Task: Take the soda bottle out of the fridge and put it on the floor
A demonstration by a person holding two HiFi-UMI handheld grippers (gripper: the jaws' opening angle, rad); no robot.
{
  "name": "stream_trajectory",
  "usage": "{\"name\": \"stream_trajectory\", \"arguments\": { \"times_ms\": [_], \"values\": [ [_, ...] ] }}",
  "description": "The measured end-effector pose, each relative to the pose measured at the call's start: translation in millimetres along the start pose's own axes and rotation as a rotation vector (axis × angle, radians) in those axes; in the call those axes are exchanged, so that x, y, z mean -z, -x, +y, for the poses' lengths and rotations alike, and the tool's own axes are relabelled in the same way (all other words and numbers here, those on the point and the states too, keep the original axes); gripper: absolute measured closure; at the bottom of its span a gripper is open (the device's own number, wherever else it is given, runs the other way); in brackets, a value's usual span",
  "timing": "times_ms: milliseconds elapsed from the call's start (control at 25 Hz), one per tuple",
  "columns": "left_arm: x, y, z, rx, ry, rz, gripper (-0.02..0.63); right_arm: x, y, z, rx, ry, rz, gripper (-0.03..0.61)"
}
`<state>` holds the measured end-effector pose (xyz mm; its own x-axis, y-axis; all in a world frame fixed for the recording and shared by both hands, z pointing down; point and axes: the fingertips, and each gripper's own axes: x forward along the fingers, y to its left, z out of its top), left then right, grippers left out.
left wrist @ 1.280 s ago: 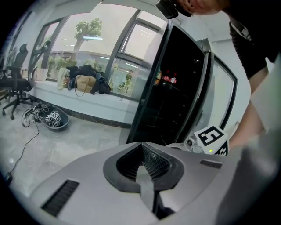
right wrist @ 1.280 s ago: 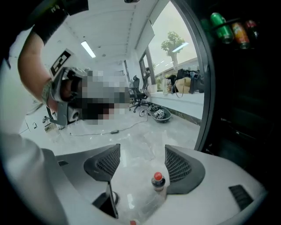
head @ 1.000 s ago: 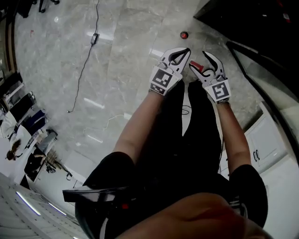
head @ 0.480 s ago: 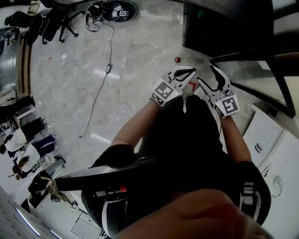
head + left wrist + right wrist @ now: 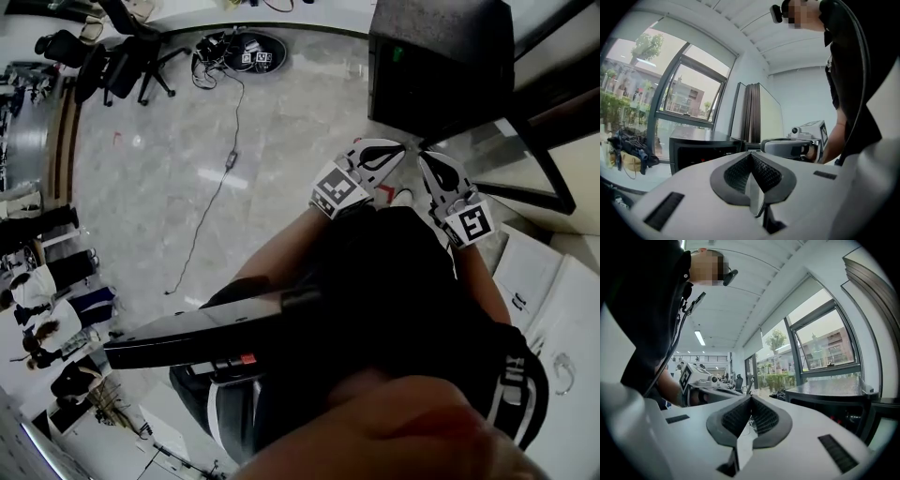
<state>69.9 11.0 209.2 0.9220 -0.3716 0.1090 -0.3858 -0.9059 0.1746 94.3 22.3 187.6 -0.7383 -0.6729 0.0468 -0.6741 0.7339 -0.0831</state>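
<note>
left tongs (image 5: 401,146): closed tight in their own view (image 5: 751,157), pads meeting, nothing in them. I had them up in front of me at about 1 o'clock in the head view.
right tongs (image 5: 423,157): had just snapped closed, pads together (image 5: 751,398), nothing between them. They sat just beside the left tongs on the 3 o'clock side, and both pointed roughly level.
cross-check: each gripper view caught the other tongs close by, the right ones (image 5: 787,147) at 3 o'clock and the left ones (image 5: 708,385) at 9 o'clock.
soda bottle: honestly couldn't pick it out for sure. All I got was a small red bit (image 5: 385,191) low down between the two tongs, mostly hidden by them.
black fridge (image 5: 441,56): at 1 o'clock beyond the tongs, standing on the floor (image 5: 281,141), with a little green light on its front.
cable (image 5: 220,178): trailed across the marble at 10 o'clock.
office chairs (image 5: 122,66): parked at 11 o'clock.
people (image 5: 28,281): a few stood at the 9 o'clock edge.
</note>
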Motion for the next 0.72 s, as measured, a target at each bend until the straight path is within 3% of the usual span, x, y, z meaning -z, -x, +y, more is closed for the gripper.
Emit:
{"name": "stream_trajectory", "arguments": {
  "times_ms": [360, 720],
  "values": [
    [-53, 11, -16, 0.017, 0.006, -0.061, 0.615, -49, 13, 6, 0.008, -0.034, -0.052, 0.567],
    [-62, 5, -20, 0.022, -0.067, -0.057, 0.615, -59, 9, -3, 0.025, 0.011, -0.081, 0.567]
  ]
}}
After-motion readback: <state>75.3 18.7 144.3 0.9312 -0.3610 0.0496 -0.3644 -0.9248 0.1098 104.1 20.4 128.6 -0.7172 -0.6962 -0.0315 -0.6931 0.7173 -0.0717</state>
